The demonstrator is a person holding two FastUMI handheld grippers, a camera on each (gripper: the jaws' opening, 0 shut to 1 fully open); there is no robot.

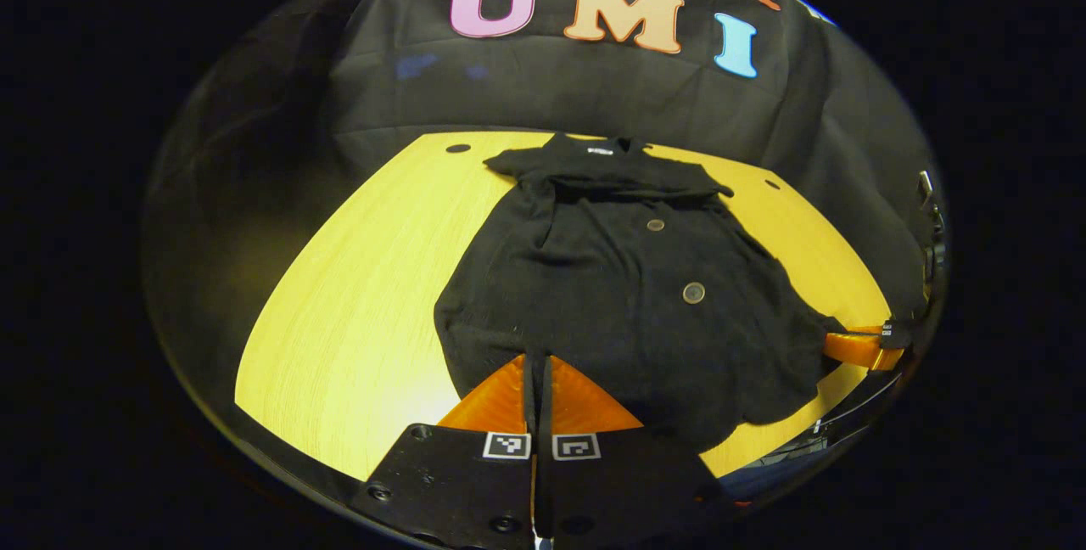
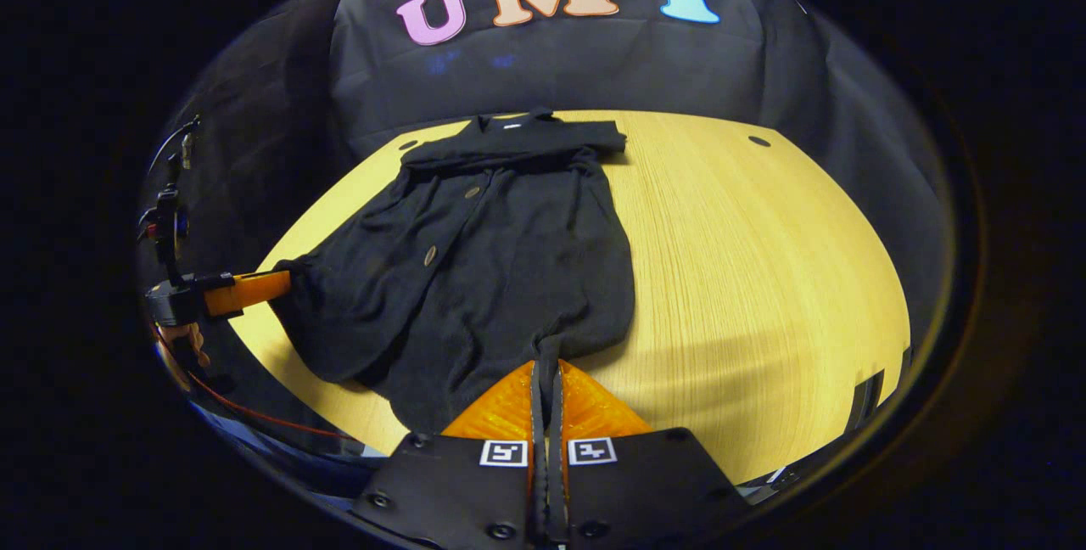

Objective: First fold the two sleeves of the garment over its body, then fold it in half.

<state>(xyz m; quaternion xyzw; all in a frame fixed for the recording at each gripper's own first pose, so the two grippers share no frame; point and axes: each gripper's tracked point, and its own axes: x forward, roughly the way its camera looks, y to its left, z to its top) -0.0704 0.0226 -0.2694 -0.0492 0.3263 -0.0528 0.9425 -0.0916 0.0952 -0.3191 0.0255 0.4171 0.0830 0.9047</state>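
Gripping the near hem of the black garment (image 1: 628, 278) at its two corners, both tools look pinched shut on the cloth: the left tool (image 1: 536, 363) at one bottom corner, the right tool (image 2: 547, 367) at the other. The garment lies flat on the yellow table (image 2: 764, 261), collar at the far edge, sleeves apparently already folded across the chest. Judging by this, the half-fold is in hand; next, both corners should lift together and travel toward the collar.
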